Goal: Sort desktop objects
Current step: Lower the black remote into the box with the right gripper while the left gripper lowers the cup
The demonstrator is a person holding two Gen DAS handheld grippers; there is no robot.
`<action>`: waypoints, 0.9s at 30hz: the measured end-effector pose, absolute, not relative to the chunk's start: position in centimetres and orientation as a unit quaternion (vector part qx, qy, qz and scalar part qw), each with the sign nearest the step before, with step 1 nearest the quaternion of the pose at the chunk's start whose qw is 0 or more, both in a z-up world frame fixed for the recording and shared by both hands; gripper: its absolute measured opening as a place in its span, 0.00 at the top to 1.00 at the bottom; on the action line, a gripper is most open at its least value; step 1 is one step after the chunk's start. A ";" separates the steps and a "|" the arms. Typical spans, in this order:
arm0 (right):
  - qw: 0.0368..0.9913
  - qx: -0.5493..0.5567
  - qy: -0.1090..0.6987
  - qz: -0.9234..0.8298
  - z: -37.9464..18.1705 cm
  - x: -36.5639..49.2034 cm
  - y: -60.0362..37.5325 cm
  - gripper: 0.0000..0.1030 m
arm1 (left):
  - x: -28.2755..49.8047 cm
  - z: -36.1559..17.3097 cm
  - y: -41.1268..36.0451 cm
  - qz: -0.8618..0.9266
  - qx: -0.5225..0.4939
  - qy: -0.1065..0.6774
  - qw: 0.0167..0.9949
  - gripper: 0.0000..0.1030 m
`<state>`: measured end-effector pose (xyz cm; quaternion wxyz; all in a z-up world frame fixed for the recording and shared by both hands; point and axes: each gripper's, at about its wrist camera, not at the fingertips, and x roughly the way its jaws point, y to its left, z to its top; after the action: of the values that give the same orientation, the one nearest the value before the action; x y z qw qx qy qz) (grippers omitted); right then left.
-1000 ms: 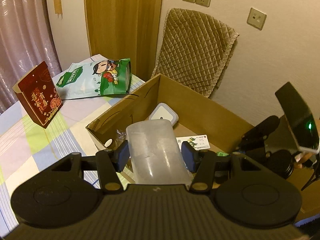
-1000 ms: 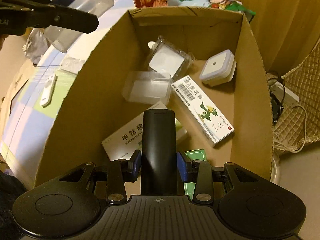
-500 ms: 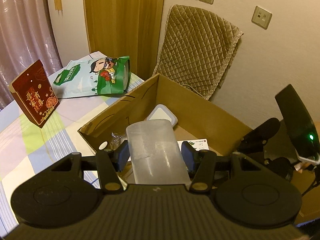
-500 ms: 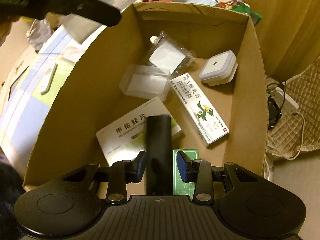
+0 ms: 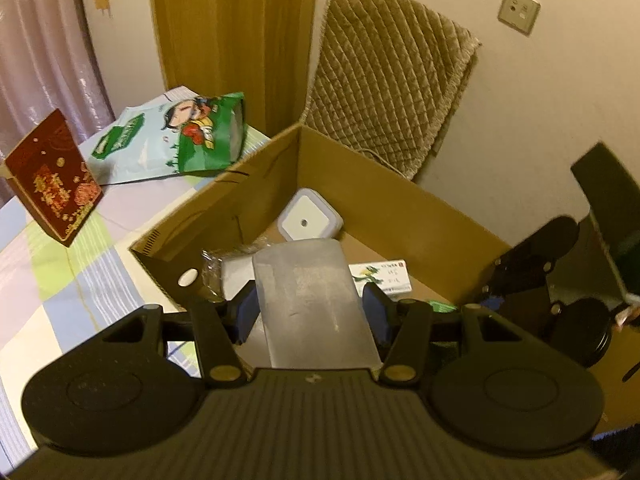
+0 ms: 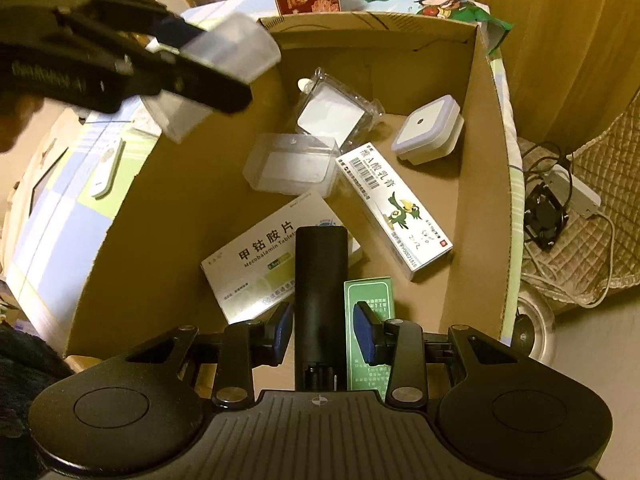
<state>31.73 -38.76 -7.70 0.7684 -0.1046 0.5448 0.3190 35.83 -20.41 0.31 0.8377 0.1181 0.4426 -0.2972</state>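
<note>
My left gripper is shut on a clear plastic box and holds it above the near left edge of the cardboard box. It also shows in the right wrist view over the box's left wall. My right gripper is open, with gaps on both sides of a black remote that lies in the cardboard box on a white medicine box and beside a green packet.
In the cardboard box lie a clear case, a bagged white pad, a frog-printed carton and a white square container. On the table are a red box, a snack bag and a white stick.
My right gripper opened and let go of the black remote, which now rests in the cardboard box. My left gripper carried the clear plastic box further over the cardboard box.
</note>
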 end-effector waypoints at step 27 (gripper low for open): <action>0.782 -0.086 0.541 0.298 -4.8 29.7 -42.8 0.64 | 30.2 -5.2 -25.8 -0.421 0.258 0.492 0.717 0.51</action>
<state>29.71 -42.77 -4.78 0.7817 -0.0864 0.5407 0.2984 30.22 -25.84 -5.20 0.7172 0.2580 0.4921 -0.4206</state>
